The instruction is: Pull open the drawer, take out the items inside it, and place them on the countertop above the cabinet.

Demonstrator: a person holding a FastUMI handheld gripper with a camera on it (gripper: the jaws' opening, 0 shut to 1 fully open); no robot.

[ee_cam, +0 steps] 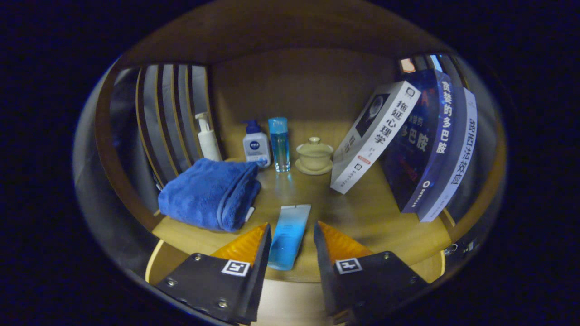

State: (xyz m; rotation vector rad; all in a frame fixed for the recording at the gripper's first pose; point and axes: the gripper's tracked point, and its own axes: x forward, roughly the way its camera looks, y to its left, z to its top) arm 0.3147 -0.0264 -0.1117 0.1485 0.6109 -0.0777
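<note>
A light blue tube (288,235) lies flat on the wooden countertop (362,213), pointing away from me. My gripper (292,224) is open, and the tube's near half rests in the gap between the two fingers with a little space on each side. Neither finger presses on it. Just ahead and to the left of the fingers sits a folded blue towel (210,194).
Along the back wall stand a white pump bottle (208,138), a white bottle with a blue cap (256,147), a clear blue bottle (279,145) and a lidded cup on a saucer (314,155). Several books (408,140) lean at the right. A slatted side panel (172,117) closes the left.
</note>
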